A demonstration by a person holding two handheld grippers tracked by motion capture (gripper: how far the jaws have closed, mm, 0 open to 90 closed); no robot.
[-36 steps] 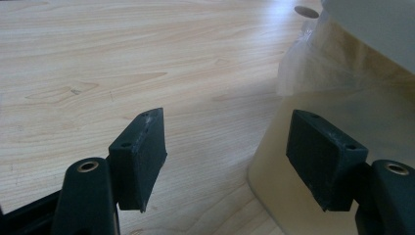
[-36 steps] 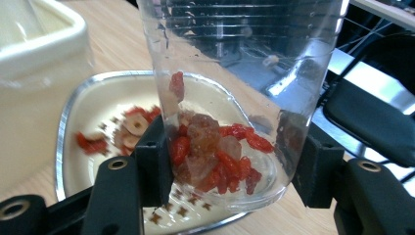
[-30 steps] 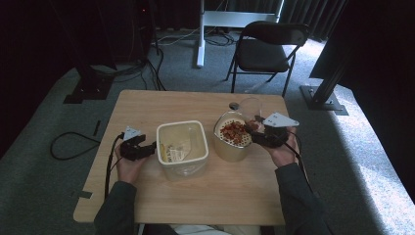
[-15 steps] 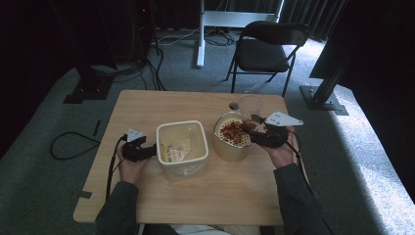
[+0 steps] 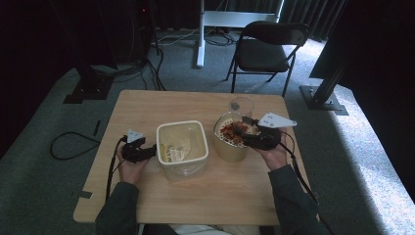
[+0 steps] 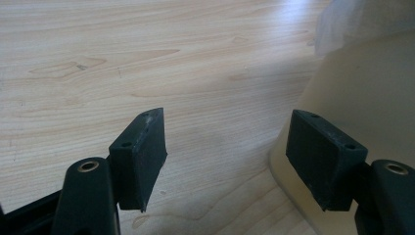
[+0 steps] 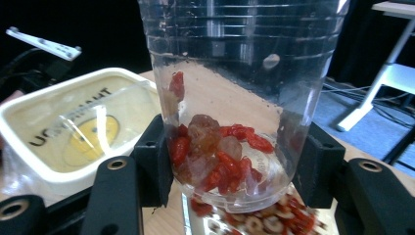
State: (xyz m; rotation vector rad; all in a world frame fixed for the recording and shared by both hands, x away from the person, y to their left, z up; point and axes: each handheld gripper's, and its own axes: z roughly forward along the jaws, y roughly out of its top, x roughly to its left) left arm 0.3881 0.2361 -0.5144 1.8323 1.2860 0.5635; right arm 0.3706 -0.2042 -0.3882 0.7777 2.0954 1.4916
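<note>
At centre right of the high view, the right gripper (image 7: 230,176) is clamping a clear ribbed plastic cup (image 7: 240,93) of red dried fruit above a round beige tub (image 5: 229,142). At lower left, the left gripper (image 6: 227,161) is standing part-open and empty beside a square cream plastic container (image 5: 182,147).

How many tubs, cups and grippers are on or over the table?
Tubs: 2, the square white tub and the round tub of red bits.
Clear cups: 1, the clear cup.
Grippers: 2, the left gripper and the right gripper.
Total: 5
</note>
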